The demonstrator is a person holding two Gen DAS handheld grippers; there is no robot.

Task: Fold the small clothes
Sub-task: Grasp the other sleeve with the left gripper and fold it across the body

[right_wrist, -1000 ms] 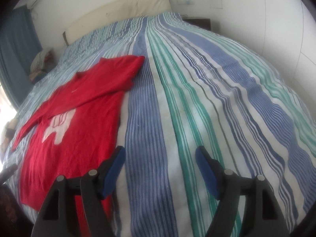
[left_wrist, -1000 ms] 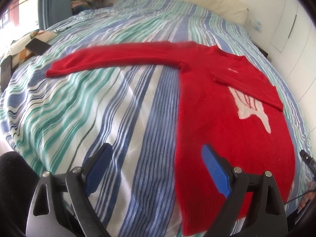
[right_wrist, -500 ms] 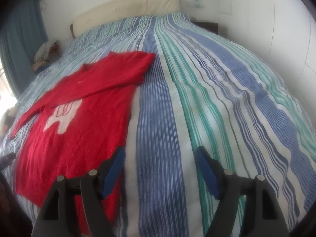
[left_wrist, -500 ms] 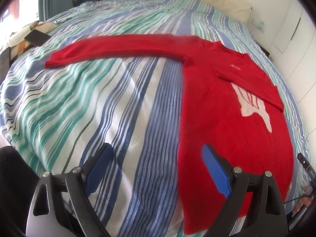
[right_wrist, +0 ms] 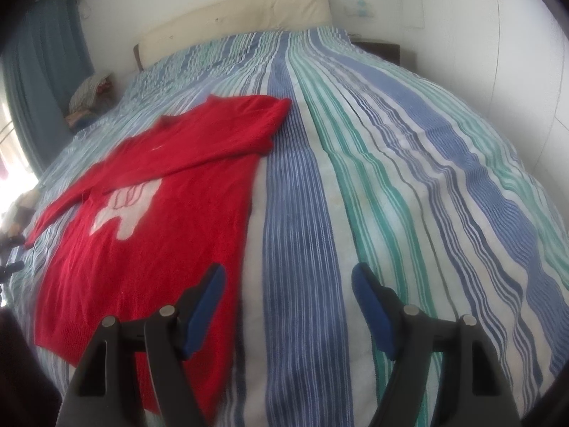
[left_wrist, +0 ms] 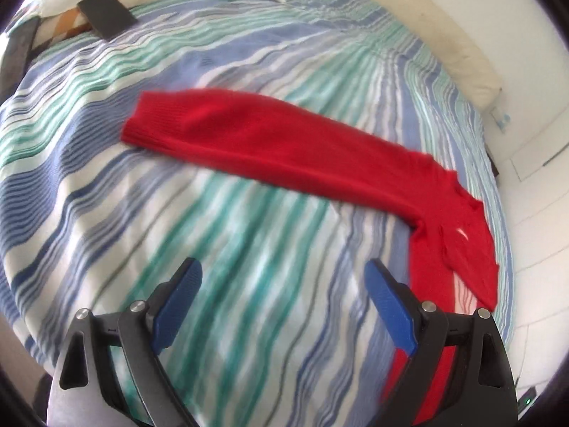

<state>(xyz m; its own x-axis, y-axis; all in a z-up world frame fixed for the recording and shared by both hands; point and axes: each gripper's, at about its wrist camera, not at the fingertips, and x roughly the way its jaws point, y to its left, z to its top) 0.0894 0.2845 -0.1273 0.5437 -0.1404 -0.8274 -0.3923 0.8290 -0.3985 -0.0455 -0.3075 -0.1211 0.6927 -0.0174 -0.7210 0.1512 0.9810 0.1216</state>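
Observation:
A red sweater [right_wrist: 142, 220] with a white print lies flat on the striped bed cover [right_wrist: 391, 178]. One sleeve is folded across its chest. The other sleeve [left_wrist: 270, 146] stretches out to the left, its cuff [left_wrist: 142, 124] at the far end. My left gripper [left_wrist: 281, 277] is open and empty above the cover, short of the stretched sleeve. My right gripper [right_wrist: 288, 281] is open and empty, its left finger over the sweater's right edge.
A cream headboard [right_wrist: 231, 25] runs along the far end of the bed. A dark flat object on a patterned cushion [left_wrist: 106, 14] lies at the bed's left edge. Folded clothes [right_wrist: 89, 96] sit by a blue curtain [right_wrist: 42, 89]. White walls stand to the right.
My left gripper has swung left and forward toward the stretched sleeve, so the sweater's body now sits at the right edge. My right gripper has shifted a little toward the sweater.

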